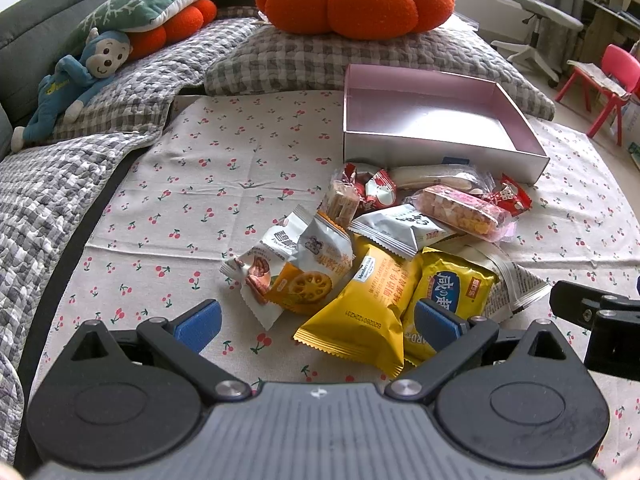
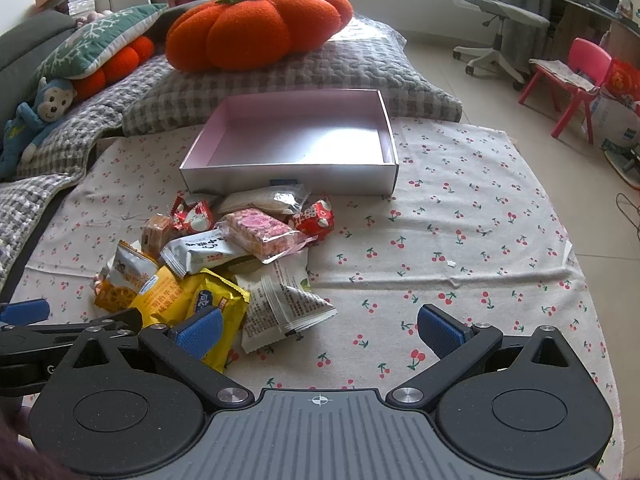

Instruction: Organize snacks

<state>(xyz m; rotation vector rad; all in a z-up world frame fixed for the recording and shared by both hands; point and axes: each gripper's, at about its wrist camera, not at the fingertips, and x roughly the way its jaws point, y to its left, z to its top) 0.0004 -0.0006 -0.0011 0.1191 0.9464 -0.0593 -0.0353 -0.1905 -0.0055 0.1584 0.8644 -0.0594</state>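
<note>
Snack pile (image 2: 216, 264) sits on the cherry-print cloth (image 2: 460, 240), toward its left side and right against the front wall of the shallow pink cardboard box (image 2: 288, 176), which is open-topped w/ nothing in it. Box is at the far edge of the cloth, butting up to the grey checked quilt (image 2: 280, 80).

Pile is approx a dozen packets, overlapping so exact count is iffy. What I can count: 2 yellow foil packs (image 1: 360, 308) at the near end, 1 white/orange pack w/ lotus-root slice pic (image 1: 304, 276), 1 white pecan pack (image 1: 256, 276), 1 white/grey pack (image 1: 400, 228), 1 clear-wrapped pink nougat bar (image 1: 464, 212), 2 small red/white candy packs (image 1: 376, 188), 1 clear-wrapped brown biscuit stack (image 1: 340, 204), 1 long pale pastry in clear wrap (image 1: 436, 176), 1 white printed-text pack (image 2: 288, 304) at the near right.

Room: right half of the cloth is bare all the way to its right edge, and there's a wide bare strip on the left of the pile too.

Left gripper (image 1: 316, 320) is spread wide, holding nothing, low over the near end of the pile w/ a yellow pack between its blue pads (image 1: 198, 320). Right gripper (image 2: 320, 328) also wide open, nothing in it, just right of the pile over bare cloth.

Behind: 1 big orange pumpkin plush cushion (image 2: 260, 28), 1 blue monkey plush (image 1: 76, 76), 1 pink kid's chair (image 2: 580, 76), 1 grey office chair (image 2: 496, 8).
</note>
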